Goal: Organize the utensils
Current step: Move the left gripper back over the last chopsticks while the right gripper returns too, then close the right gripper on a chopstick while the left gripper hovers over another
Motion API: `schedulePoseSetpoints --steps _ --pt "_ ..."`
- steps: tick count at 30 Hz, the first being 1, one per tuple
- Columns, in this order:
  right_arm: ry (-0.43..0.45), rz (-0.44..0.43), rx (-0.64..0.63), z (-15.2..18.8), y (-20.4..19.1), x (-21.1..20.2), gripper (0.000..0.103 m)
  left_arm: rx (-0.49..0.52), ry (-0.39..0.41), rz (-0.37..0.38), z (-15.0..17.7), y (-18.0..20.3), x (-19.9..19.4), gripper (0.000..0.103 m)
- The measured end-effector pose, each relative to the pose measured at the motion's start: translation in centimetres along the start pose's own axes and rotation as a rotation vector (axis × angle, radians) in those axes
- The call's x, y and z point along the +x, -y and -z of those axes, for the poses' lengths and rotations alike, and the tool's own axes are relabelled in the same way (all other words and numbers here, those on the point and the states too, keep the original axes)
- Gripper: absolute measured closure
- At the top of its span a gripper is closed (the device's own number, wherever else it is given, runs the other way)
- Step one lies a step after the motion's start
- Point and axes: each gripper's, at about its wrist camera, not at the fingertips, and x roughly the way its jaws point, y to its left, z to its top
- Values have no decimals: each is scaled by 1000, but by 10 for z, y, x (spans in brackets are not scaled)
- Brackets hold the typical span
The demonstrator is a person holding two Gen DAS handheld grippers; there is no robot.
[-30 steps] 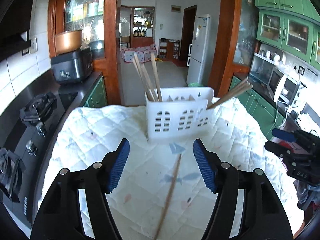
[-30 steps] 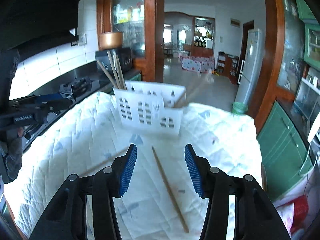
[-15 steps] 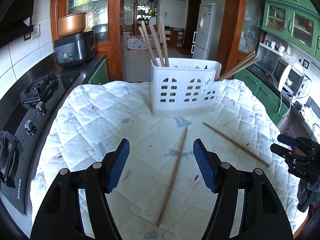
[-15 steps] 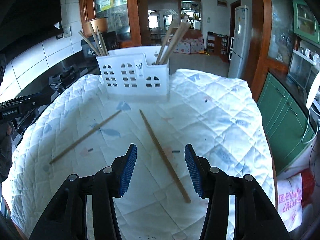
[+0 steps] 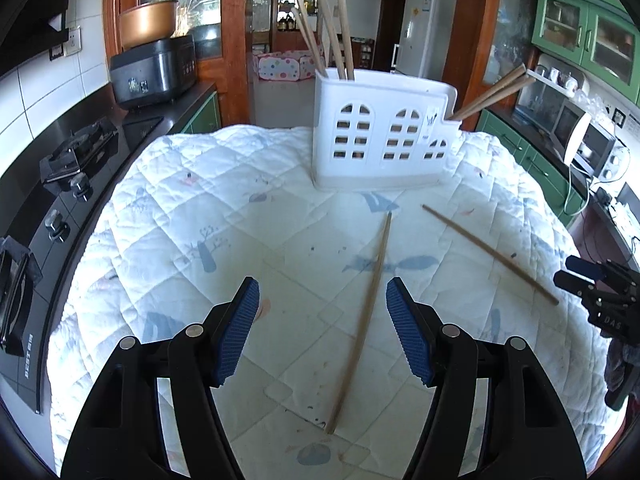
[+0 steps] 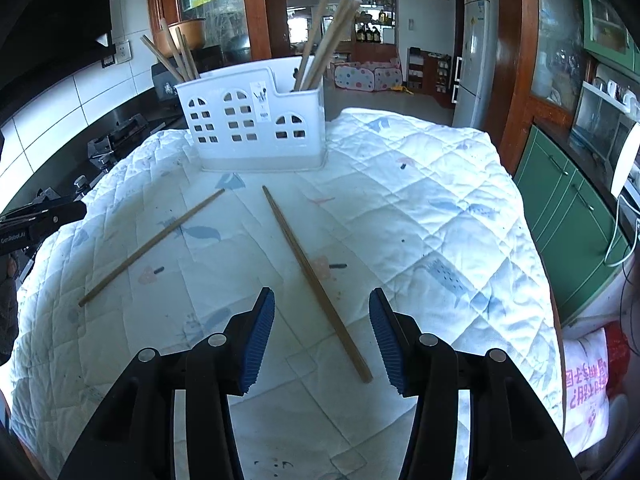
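Note:
A white utensil holder (image 5: 380,140) (image 6: 256,124) stands upright at the far side of the quilted cloth, with several wooden chopsticks in its two end compartments. Two loose chopsticks lie flat on the cloth. One chopstick (image 5: 366,304) (image 6: 152,246) runs between the fingers of my left gripper (image 5: 322,320), close to the right pad; that gripper is open and its pads are clear of the chopstick. The other chopstick (image 6: 316,284) (image 5: 488,254) ends between the fingers of my right gripper (image 6: 322,332). The right jaws are closing, and its pads are apart from the chopstick.
The white quilted cloth (image 5: 200,200) covers the worktop. A black gas stove (image 5: 68,160) and a black cooker (image 5: 152,72) sit to the left. Green cabinets and a microwave (image 5: 588,144) line the right. A red bag (image 6: 592,380) lies beyond the cloth's right edge.
Both grippers have sunk toward the cloth, and each now has a loose chopstick between its fingers. The right jaws have narrowed slightly. The holder and the chopsticks have not moved.

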Motion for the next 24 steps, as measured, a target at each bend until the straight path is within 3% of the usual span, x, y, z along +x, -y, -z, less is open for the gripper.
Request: schedulePoseSetpoints --steps 24 --pt "-108 5 -104 15 -2 37 81 43 -96 37 37 -2 25 40"
